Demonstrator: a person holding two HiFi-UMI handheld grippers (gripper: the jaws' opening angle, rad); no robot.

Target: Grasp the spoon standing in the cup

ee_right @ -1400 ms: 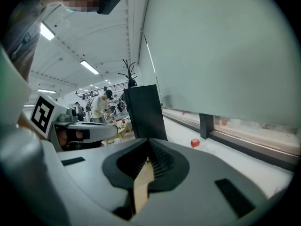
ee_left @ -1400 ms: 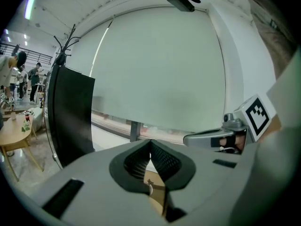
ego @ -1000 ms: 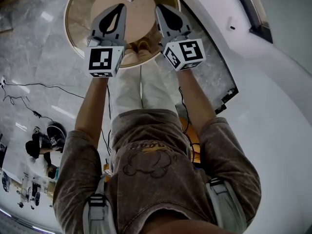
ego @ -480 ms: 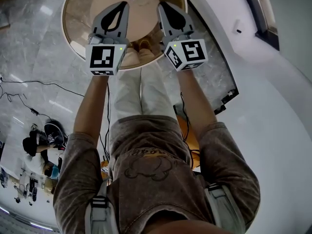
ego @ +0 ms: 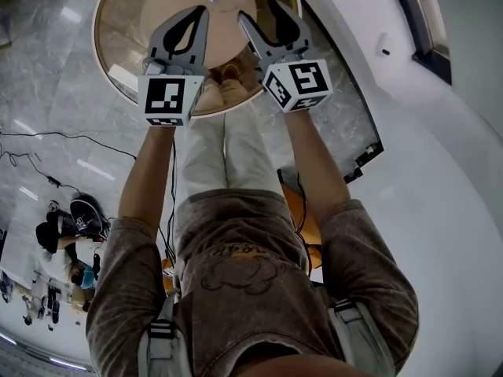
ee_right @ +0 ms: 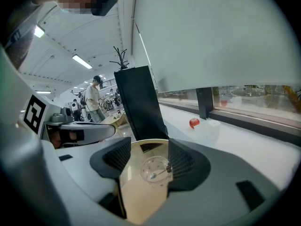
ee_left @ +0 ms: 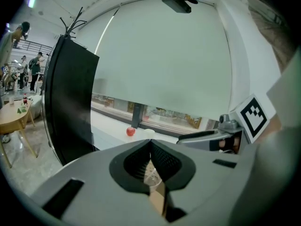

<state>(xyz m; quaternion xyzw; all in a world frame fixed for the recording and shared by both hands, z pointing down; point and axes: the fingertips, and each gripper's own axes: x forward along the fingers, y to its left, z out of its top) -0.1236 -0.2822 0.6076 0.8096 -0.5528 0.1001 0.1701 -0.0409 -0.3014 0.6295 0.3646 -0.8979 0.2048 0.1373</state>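
The right gripper (ego: 259, 14) had its jaws spread wide. They had just been opening, and they gripped nothing. Through the gap, the right gripper view showed a clear cup (ee_right: 148, 164) standing on the round tan worktop (ee_right: 138, 197), ahead of the jaw tips and apart from them. The spoon (ee_right: 160, 172) stood in the cup, its handle leaning toward the right-hand rim.

The left gripper (ego: 200, 12) was held alongside, its jaws closed together at the tips with nothing between them. A thin slit lower down let a sliver of the cup and worktop show through. In the head view both grippers reached out side by side over the near edge of the worktop, with the cup farther in.

Beyond the worktop stood a tall black panel (ee_right: 138, 102). On the white window ledge (ee_right: 244, 135) to its right lay a small red round thing (ee_right: 194, 122) — well away from the cup.
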